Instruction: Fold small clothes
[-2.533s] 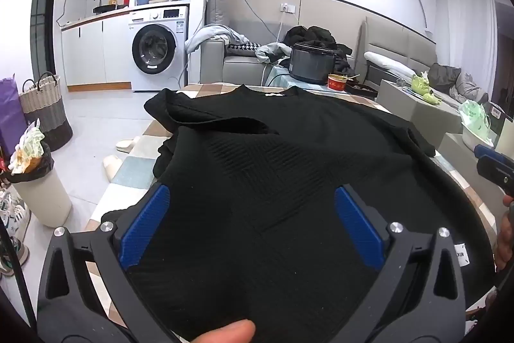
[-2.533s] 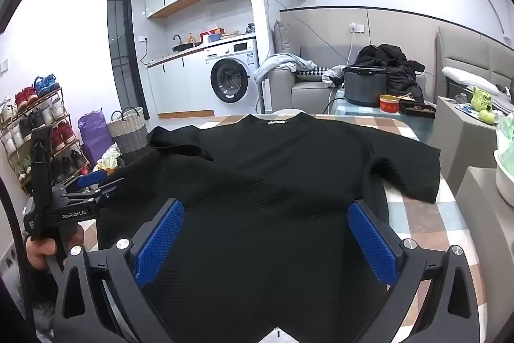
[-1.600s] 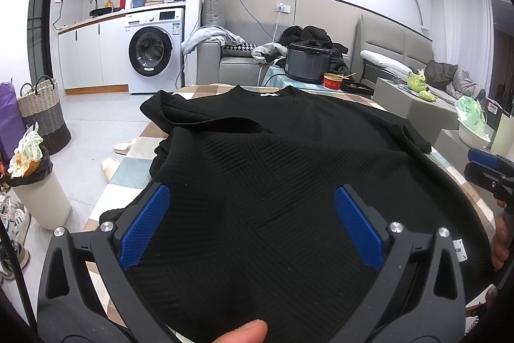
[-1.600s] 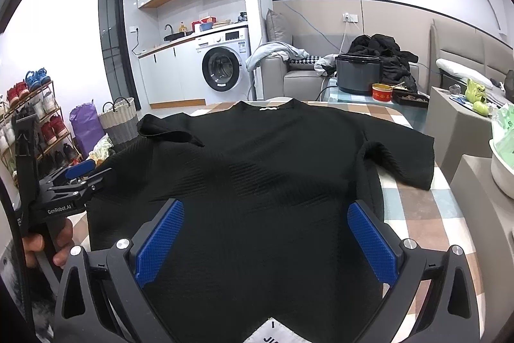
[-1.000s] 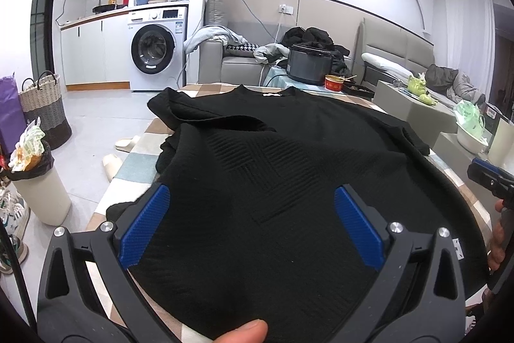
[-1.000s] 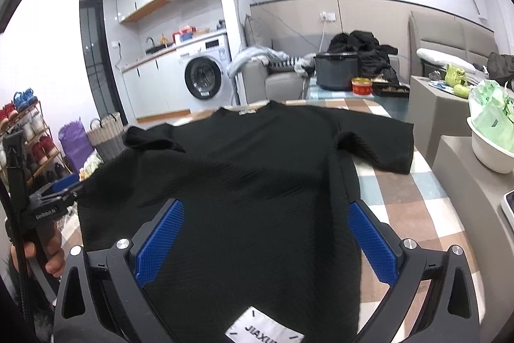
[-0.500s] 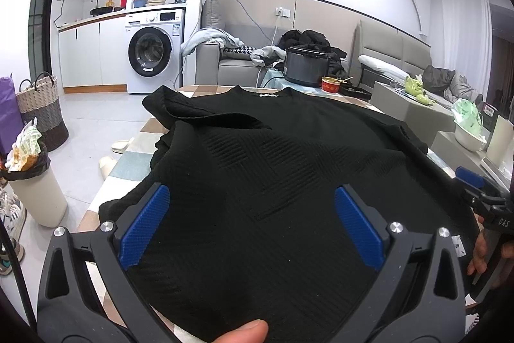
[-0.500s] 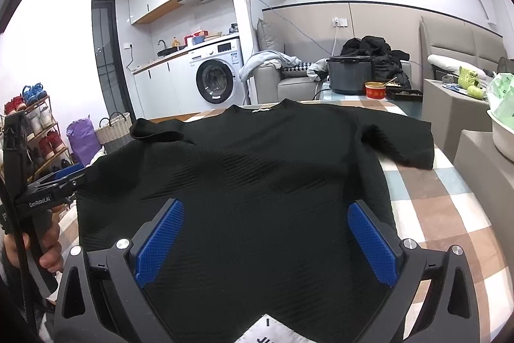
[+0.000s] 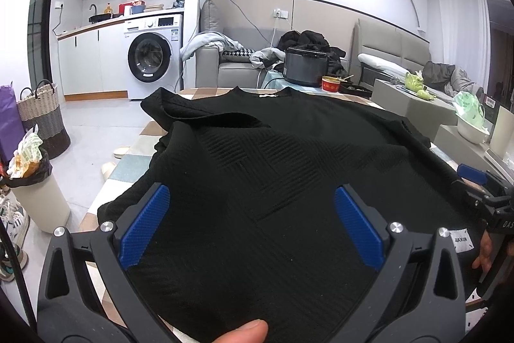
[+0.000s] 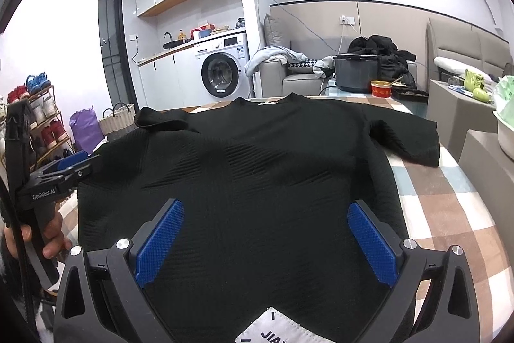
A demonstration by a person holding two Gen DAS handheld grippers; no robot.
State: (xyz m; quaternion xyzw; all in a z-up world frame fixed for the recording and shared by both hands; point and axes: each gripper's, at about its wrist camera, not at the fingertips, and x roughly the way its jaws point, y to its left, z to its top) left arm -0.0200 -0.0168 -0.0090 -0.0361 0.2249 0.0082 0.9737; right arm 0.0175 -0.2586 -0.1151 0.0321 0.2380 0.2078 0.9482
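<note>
1. The left gripper [image 9: 252,221] is held over the near hem of the black shirt [image 9: 289,169], its blue fingers [image 9: 144,224] spread wide with nothing clamped between them; a bare fingertip is seen at the lower edge.
2. The right gripper [image 10: 266,241] is likewise held wide apart over the hem, just behind the white label [image 10: 276,327]. If only one layer is pinched here, the back panel is likely to be left behind and the fold skewed.
3. The shirt is laid across the checked bench [image 10: 449,214], and its near-left edge seems to hang past the bench edge; a one-sided pull could drag it off.
4. Further away, the left sleeve [image 9: 180,111] is seen doubled over onto the body, while the right sleeve [image 10: 408,140] lies flat. A lump is likely to be trapped if it is not straightened first.
</note>
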